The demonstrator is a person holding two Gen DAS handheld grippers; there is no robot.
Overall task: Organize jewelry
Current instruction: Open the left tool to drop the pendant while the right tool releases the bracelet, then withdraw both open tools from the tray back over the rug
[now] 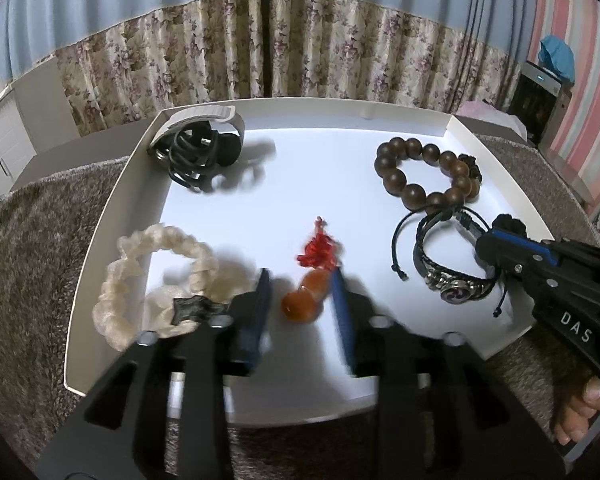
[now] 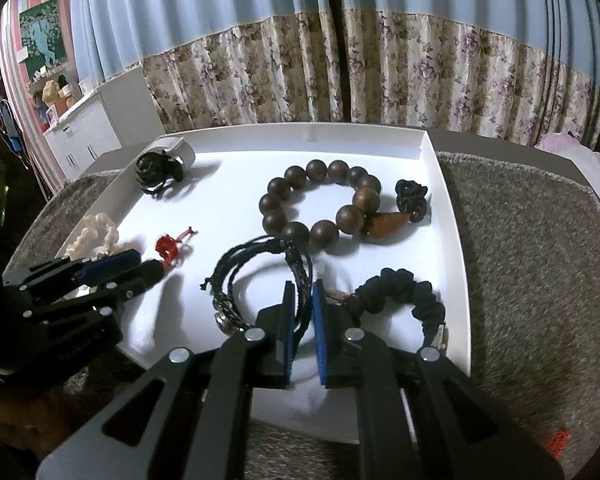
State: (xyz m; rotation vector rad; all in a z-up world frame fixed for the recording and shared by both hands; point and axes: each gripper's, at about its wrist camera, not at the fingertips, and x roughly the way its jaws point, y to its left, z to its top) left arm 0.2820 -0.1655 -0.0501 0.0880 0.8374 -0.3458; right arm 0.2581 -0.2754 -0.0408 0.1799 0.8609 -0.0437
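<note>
White tray (image 1: 112,208) on a grey plush surface, holding the jewelry. Left gripper (image 1: 302,300): jaws parted and straddling, not pressing, the amber pendant with red tassel (image 1: 304,304), which lies at near centre, just right of the cream scrunchie (image 1: 156,280). Right gripper (image 2: 303,320): jaws closed on the cords of the black cord bracelet (image 2: 260,280) at near right, beside the dark scrunchie (image 2: 404,292); the wooden bead bracelet (image 2: 320,204) lies farther back, the black hair claw (image 1: 198,156) at far left. Judged step: spacing pieces apart. Lift the bracelet clear before carrying it, so its loose cord ends snag no beads, and keep the left jaws wide when withdrawing
</note>
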